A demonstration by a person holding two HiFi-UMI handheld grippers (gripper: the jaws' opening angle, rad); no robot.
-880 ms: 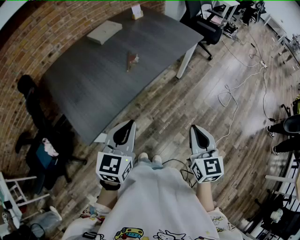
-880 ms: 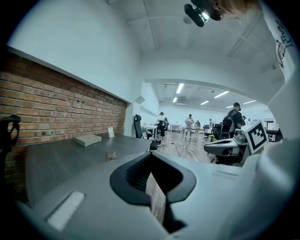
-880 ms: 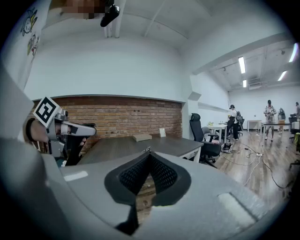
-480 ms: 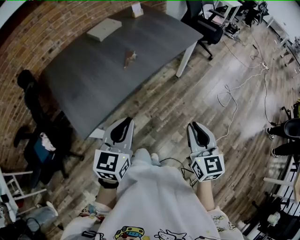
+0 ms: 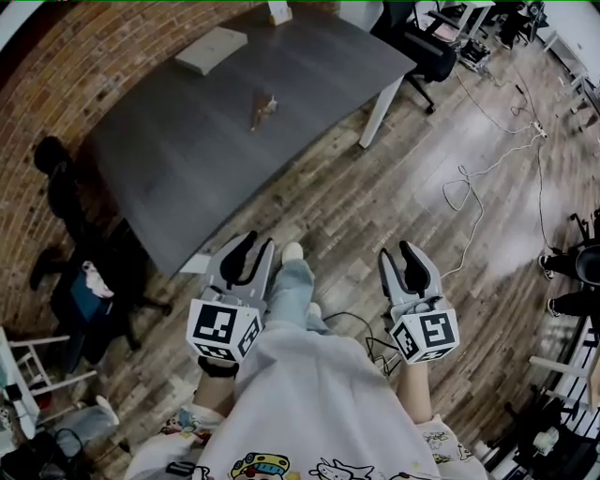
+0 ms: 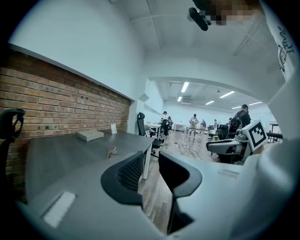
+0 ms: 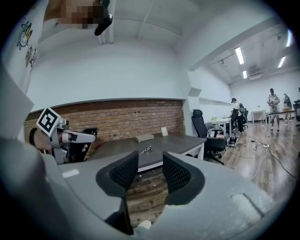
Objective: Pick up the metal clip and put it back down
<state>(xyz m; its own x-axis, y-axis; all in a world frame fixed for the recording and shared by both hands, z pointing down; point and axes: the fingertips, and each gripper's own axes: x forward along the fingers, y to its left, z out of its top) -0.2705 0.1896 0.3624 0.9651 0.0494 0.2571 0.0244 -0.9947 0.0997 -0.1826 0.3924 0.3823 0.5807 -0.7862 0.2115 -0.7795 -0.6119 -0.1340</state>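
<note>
While standing well back from the dark grey table (image 5: 187, 159), just holding both tools low over the wood floor (image 5: 375, 187). Got the left gripper (image 5: 255, 246) with its jaws spread, pinching nothing, only floorboards showing through the gap. Same deal for the right gripper (image 5: 400, 258): jaws apart, gripping nothing, with planks and the toe of a white shoe (image 5: 292, 252) down below.

Can spot the metal clip (image 5: 263, 106) lying loose on the tabletop, roughly mid-table, well apart from both grippers and touched by neither. Looks small and a bit blurry from here, so can't say which way it's facing. Looking along the right gripper, shows up just above the gap between the jaws, far off on the table. Along the left one, sits up and to the left of the left jaw.

Further back toward the brick wall (image 5: 56, 75), can see a pale flat box (image 5: 213, 50) resting on the table, plus a small upright card (image 5: 278, 11) at the far edge. Beyond the table's far corner, spotting a black office chair (image 5: 427, 52), and off to the right a light cable (image 5: 464, 187) looping across the floor. Left of the table, also seeing another dark chair (image 5: 89, 291) with some cloth on it. Way back in the gripper views, catching a few people (image 6: 193, 125) standing around in the open office.
</note>
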